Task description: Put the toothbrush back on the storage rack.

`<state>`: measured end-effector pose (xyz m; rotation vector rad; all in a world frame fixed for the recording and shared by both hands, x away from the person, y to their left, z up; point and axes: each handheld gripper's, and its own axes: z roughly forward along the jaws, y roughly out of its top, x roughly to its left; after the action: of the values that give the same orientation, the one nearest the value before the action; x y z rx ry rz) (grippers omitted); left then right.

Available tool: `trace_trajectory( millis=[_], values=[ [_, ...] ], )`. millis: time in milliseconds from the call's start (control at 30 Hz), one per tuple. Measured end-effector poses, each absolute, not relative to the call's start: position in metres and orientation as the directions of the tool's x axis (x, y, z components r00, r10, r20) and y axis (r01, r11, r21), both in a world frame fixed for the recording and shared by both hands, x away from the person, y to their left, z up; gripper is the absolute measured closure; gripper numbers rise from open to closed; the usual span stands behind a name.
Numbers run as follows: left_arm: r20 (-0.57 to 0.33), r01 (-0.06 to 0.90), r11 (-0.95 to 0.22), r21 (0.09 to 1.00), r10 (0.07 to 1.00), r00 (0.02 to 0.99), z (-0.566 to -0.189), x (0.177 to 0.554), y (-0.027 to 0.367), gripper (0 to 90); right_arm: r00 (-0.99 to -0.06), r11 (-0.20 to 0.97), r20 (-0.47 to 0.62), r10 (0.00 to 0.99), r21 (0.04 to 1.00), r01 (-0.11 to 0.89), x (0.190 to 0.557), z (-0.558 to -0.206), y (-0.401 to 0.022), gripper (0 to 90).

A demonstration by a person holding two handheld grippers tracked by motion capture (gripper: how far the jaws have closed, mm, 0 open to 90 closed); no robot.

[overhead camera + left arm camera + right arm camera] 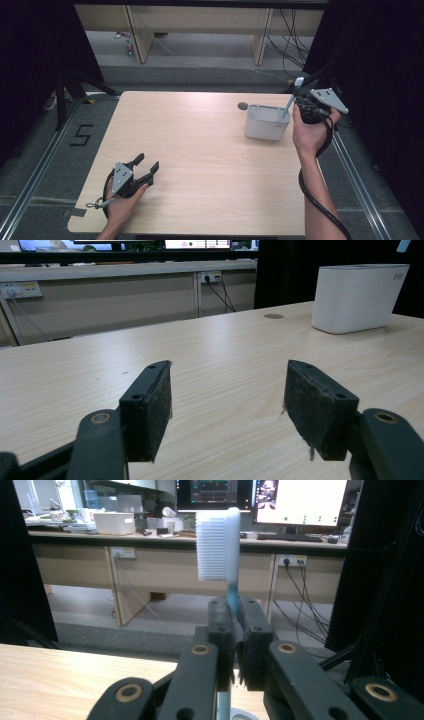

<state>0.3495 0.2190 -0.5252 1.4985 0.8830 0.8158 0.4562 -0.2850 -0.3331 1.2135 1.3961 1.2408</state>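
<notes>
A: Where is the toothbrush (220,545)?

B: It stands upright in the right gripper (234,615), bristle head up. In the right gripper view the white bristles face left and the blue-green neck runs down between the two black jaws, which are pressed tight on it.

A: So the grip is firm?

B: Yes, the jaws are closed right onto the handle, with no gap showing on either side of it.

A: And where does that put it over the table?

B: In the high view the toothbrush (292,97) is at the far right of the table (200,150), its lower end reaching down into the white holder (266,125). The head sticks up above the holder's rim, leaning slightly to the right. The right gripper (304,107) holds it just beside the holder's right edge, with the person's right hand (310,132) wrapped around the gripper from below.

A: What about the holder itself?

B: It sits upright on the table near the far right corner, just beside a small dark round spot (243,105) in the wood.

A: And the other side?

B: The left gripper (147,167) rests low on the near left part of the table, well apart from the holder. Its jaws stand wide apart and nothing is between them; the left gripper view shows bare wood in the gap and the holder (357,297) far off at the upper right.
</notes>
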Motion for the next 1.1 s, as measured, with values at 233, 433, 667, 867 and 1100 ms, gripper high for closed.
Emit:
trace_trajectory(
  millis=[233,433,667,867,1100],
  values=[
    [0.013,0.080,-0.057,0.995,0.880,0.474,-0.525,0.349,0.219,35.3,-0.116,0.011,0.003,0.993,0.993,0.118,0.460,-0.336,-0.289,86.4],
    [0.013,0.080,-0.058,0.995,0.880,0.475,-0.525,0.349,0.219,35.3,-0.104,0.016,-0.003,0.995,0.992,0.123,0.463,-0.341,-0.294,86.3],
    [0.012,0.079,-0.057,0.995,0.878,0.478,-0.525,0.350,0.219,35.2,-0.098,0.015,-0.002,0.995,0.990,0.137,0.467,-0.349,-0.295,86.3],
    [0.014,0.079,-0.059,0.995,0.877,0.479,-0.525,0.349,0.219,35.1,-0.094,0.012,0.002,0.996,0.988,0.151,0.471,-0.356,-0.295,86.2],
    [0.012,0.079,-0.057,0.995,0.878,0.479,-0.525,0.350,0.219,35.1,-0.084,0.001,0.013,0.996,0.987,0.162,0.474,-0.362,-0.296,86.2]
  ],
)
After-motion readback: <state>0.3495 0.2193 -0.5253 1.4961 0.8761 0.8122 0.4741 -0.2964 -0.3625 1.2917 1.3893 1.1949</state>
